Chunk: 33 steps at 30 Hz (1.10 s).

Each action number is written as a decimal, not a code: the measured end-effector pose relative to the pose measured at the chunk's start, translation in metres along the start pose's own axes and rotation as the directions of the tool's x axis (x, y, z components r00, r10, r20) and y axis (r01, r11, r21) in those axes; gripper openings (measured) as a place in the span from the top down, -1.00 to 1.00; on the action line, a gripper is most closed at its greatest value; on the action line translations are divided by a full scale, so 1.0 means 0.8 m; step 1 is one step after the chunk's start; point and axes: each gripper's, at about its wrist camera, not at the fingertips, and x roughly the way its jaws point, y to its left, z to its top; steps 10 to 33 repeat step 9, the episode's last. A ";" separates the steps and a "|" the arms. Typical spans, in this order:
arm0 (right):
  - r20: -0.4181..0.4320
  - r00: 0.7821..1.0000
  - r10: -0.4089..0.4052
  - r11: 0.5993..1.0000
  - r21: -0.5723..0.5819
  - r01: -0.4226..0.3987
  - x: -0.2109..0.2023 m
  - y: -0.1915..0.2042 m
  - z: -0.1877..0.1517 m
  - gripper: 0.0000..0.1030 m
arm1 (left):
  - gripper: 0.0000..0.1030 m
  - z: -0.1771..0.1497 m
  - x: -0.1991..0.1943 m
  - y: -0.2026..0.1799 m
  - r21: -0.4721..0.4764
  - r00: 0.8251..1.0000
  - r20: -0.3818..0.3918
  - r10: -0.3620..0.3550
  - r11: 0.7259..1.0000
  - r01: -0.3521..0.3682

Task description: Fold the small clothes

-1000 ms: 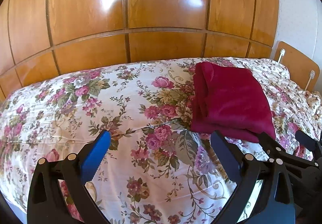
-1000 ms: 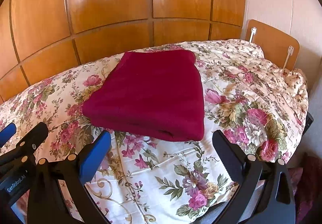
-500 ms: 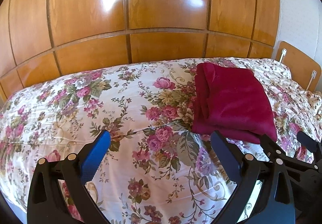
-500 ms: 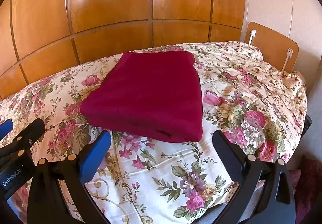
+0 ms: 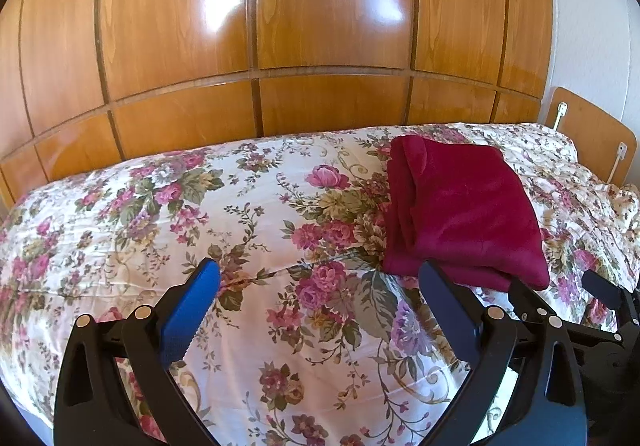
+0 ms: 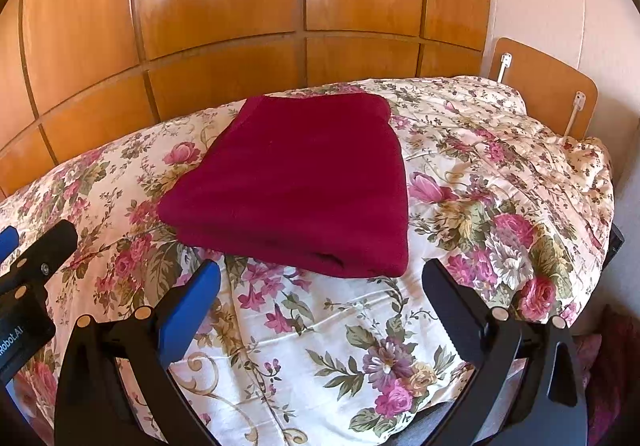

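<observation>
My left claw is hanging wide, nothing between the blue pads – just floral bedspread under it. My right claw is also spread wide and holding nothing. The folded crimson garment is lying flat on the bedspread, toward the wooden panel wall side of the bed. Taking the garment as the reference: my right claw is sitting just in front of its near folded edge, not touching; my left claw is off to its left and also in front – the right fingertip is overlapping the garment's near corner in the left wrist view, contact unclear. A wooden headboard is standing to the garment's right, well apart.
</observation>
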 end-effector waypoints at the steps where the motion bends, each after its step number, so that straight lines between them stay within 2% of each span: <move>1: -0.001 1.000 0.000 1.000 0.000 0.000 0.000 0.000 0.000 -0.95 | -0.91 0.000 0.001 0.000 0.000 1.000 -0.003 0.002 1.000 -0.002; 8: 0.009 1.000 -0.001 1.000 0.017 0.001 0.000 -0.007 0.005 -0.96 | -0.91 -0.004 0.014 0.009 -0.033 0.998 -0.055 -0.001 0.999 -0.001; 33: 0.010 1.000 -0.002 1.000 0.022 0.002 0.000 -0.009 0.006 -0.96 | -0.91 -0.005 0.014 0.010 -0.035 0.998 -0.057 0.000 0.999 -0.002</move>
